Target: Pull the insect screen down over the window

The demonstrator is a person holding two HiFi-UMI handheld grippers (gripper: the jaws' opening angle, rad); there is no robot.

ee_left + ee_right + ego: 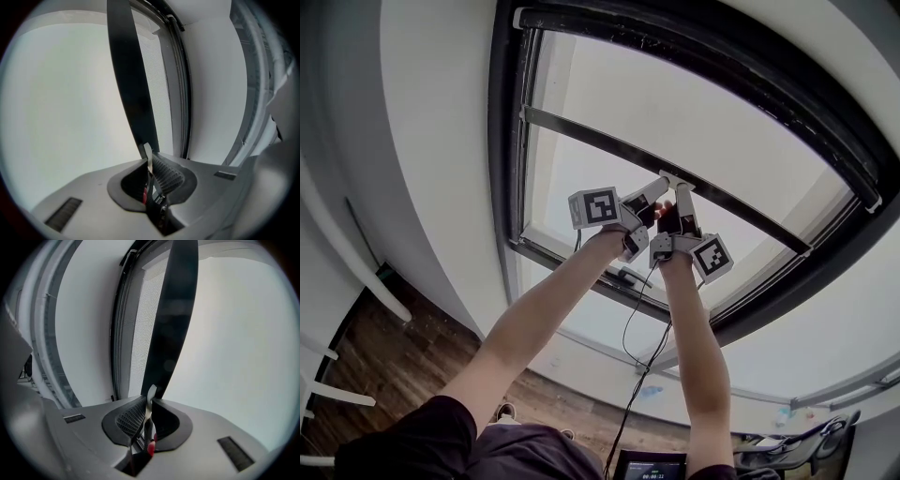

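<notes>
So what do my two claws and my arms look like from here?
The left claw and the right claw are light grey moulded shells with black ribbed pads. Each carries a white cube printed with black square markers. Thin black cables hang from them. The arms are bare up to dark short sleeves.

Two grippers, one per hand: left gripper (659,188), right gripper (684,193). Two marker cubes (595,208), one on each gripper. Two bare forearms (544,309). One window (511,141) with a dark frame. One dark bar (581,134) across it, from left edge to right edge. One thin white strip (148,156) pinched in each pair of jaws; a single strip or two, impossible to tell. One black cable (639,382). One lit display (652,466). One shoe (504,411).
</notes>
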